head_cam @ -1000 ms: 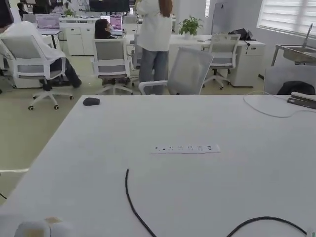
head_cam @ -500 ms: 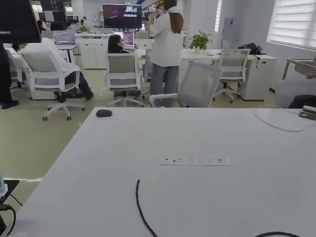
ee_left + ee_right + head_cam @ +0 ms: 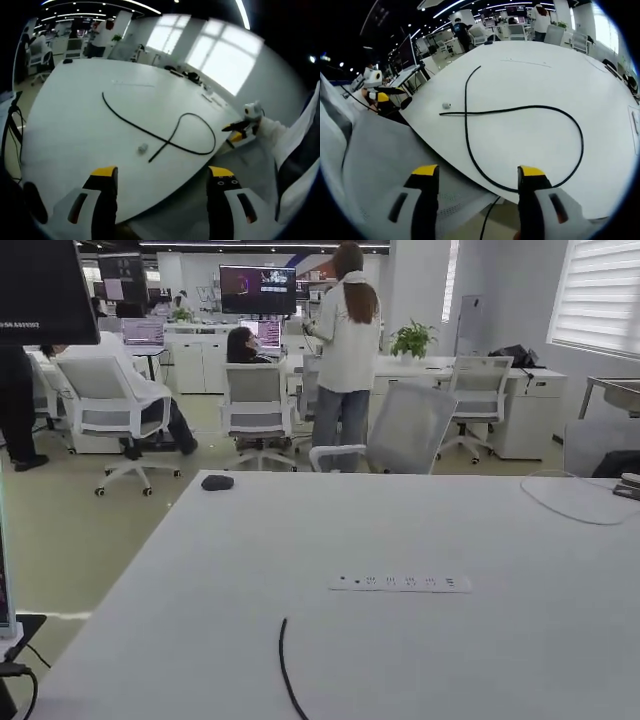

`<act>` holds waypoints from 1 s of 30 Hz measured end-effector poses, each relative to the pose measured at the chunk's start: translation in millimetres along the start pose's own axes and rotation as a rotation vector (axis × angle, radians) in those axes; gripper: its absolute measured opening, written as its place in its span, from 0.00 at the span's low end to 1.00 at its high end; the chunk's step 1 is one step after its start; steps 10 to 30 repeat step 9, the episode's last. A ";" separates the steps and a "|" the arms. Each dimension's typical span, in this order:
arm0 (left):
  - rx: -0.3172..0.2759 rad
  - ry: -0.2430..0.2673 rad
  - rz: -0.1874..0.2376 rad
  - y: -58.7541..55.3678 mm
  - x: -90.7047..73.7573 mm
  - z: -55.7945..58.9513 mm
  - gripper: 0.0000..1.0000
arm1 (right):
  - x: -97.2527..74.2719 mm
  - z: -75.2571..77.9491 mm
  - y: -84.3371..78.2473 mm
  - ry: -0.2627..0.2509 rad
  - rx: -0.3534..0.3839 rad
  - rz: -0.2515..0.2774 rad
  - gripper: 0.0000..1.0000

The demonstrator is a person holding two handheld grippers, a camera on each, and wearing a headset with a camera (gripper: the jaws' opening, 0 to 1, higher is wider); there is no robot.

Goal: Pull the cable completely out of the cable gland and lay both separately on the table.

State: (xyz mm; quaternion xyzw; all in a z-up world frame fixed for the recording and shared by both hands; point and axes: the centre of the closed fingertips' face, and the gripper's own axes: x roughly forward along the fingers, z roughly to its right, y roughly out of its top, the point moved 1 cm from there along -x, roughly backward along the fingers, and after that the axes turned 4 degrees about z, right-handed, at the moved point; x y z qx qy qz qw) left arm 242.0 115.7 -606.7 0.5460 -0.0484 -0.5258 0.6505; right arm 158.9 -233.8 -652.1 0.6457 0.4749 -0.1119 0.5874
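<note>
The left gripper (image 3: 162, 172) hangs off the near edge of the white table (image 3: 500, 660), its two yellow-tipped jaws spread wide with nothing between them. From its own view the black cable (image 3: 165, 136) lies flat on the tabletop ahead. The cable runs from the far left toward the near side, crosses over itself and closes in one big loop on the right. The small pale cable gland (image 3: 143, 148) sits on the table on its own, just beside the cable's near free end and the crossing. It looks apart from the cable and is not threaded on it.

In the head view only the far end of the cable shows, as a thin black line near the bottom edge. Far left on the table lies a small dark mouse-like object (image 3: 217, 482). A white power strip (image 3: 400, 583) is flush with the tabletop further right, well apart from the cable. A thin white cord (image 3: 570, 508) curls on the far right side of the table. Beyond the table stand white office chairs and desks, with a person (image 3: 345, 350) standing among them.

The right gripper (image 3: 479, 171) is likewise held off the near edge, jaws wide apart and empty. Its view shows the cable's loop closest to it and the gland to the left.
</note>
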 end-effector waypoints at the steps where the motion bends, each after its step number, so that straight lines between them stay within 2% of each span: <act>1: 0.000 0.000 0.002 0.7 0.6 -0.7 0.72 | 0.2 1.2 -1.1 -0.006 0.000 -0.003 0.66; 5: -0.001 -0.011 -0.002 0.3 2.9 3.6 0.72 | 1.2 1.5 -2.6 -0.001 0.011 -0.001 0.66; 9: -0.004 -0.019 -0.018 -5.8 4.9 4.3 0.72 | 3.3 0.2 -6.5 0.007 0.003 -0.022 0.66; 30: -0.004 -0.019 -0.018 -5.8 4.9 4.3 0.72 | 3.3 0.2 -6.5 0.007 0.003 -0.022 0.66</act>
